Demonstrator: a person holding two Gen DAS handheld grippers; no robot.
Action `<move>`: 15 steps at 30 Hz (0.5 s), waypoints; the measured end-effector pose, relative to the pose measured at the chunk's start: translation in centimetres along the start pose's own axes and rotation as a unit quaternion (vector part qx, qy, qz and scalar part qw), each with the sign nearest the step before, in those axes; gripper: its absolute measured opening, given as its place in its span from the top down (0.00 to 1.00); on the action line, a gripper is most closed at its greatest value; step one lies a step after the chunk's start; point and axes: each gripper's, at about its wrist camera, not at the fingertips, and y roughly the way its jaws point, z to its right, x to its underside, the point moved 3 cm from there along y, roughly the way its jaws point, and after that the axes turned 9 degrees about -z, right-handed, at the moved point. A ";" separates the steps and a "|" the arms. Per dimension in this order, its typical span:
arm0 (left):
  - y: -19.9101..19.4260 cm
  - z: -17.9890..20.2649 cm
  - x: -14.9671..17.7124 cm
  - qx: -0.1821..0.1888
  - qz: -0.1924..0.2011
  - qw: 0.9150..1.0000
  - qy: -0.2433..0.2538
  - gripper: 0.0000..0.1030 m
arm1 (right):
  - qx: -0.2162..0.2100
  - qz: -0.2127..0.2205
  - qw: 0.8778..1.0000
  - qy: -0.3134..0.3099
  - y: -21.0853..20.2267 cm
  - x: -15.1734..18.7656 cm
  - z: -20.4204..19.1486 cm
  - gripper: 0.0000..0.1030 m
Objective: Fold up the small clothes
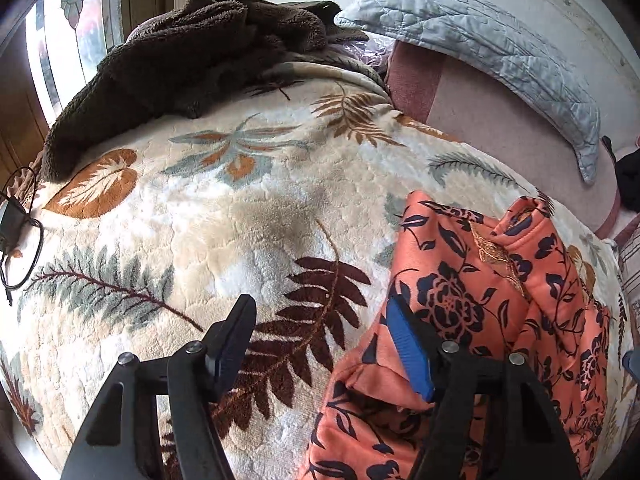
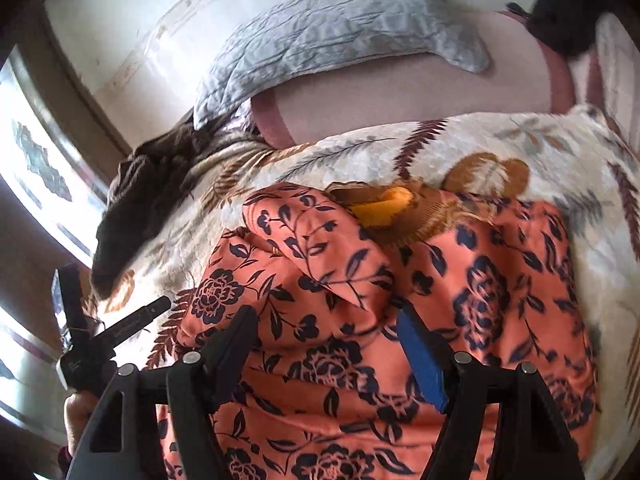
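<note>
An orange garment with dark blue flowers (image 1: 480, 312) lies partly folded on the leaf-patterned fleece blanket (image 1: 224, 216). My left gripper (image 1: 320, 312) is open and empty over the blanket at the garment's left edge. My right gripper (image 2: 324, 320) is open and empty, hovering above the middle of the garment (image 2: 360, 296). One side of the garment is folded inward, and gold trim and a yellow lining (image 2: 380, 208) show at its neckline. The left gripper tool also shows at the left edge of the right wrist view (image 2: 104, 332).
A brown fleece (image 1: 188, 64) is heaped at the far end of the blanket. A grey quilted pillow (image 1: 480, 40) leans on the pink headboard (image 1: 480, 120). A black cable and charger (image 1: 16, 240) lie at the left edge. A window (image 1: 80, 32) is behind.
</note>
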 end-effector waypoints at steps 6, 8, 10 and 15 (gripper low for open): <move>1.4 1.2 -0.6 -0.012 -0.008 0.999 0.045 0.42 | 0.151 -0.052 0.979 -0.129 9.2 -3.6 -6.0 0.27; 1.9 1.3 -0.6 -0.011 -0.017 0.998 0.055 0.46 | 0.203 -0.055 0.965 -0.157 12.0 -3.9 -6.7 0.27; 2.4 1.6 -0.7 -0.022 -0.015 0.997 0.072 0.51 | 0.265 -0.041 0.952 -0.148 13.5 -4.7 -5.6 0.28; 2.9 2.2 0.0 -0.018 -0.029 0.995 0.095 0.51 | 0.285 0.058 0.953 0.088 6.5 -5.6 4.3 0.28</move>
